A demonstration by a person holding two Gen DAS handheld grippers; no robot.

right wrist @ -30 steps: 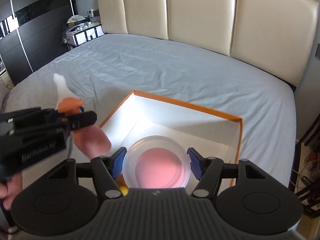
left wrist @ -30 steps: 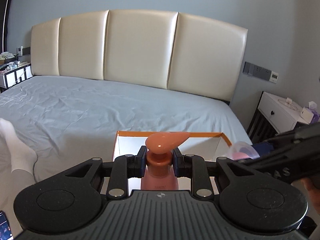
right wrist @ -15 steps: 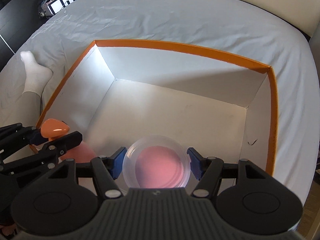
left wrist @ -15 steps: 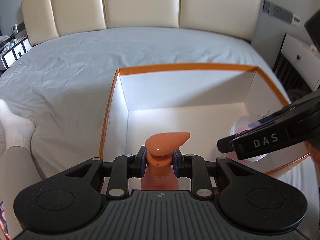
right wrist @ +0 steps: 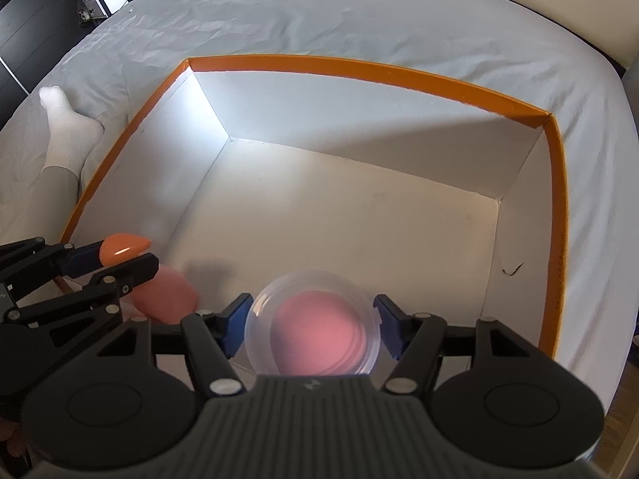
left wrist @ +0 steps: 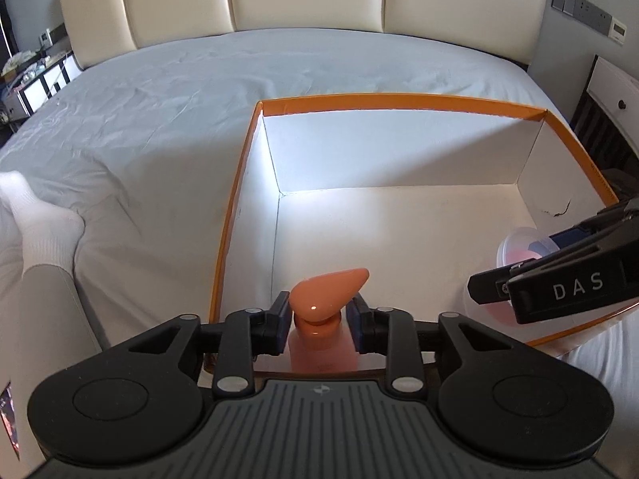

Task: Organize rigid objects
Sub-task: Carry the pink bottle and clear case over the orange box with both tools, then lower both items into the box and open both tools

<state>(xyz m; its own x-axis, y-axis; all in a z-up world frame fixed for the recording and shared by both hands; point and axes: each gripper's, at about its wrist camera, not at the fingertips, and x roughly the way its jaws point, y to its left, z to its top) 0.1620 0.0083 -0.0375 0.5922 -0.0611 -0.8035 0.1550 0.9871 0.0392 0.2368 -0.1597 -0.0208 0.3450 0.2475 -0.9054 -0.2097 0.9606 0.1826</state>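
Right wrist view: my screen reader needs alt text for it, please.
The right gripper holds a clear round container with pink contents over an open orange-rimmed white box on a grey bed. At left, the left gripper grips an orange pump bottle.

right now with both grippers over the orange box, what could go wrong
1. The left gripper pinches the pump bottle only at its narrow neck, so it might swing or tip over when set down.
2. The right gripper holds the round clear container by its curved sides; it might slip.
3. Both hang over the near edge of the box, close together; they could bump.
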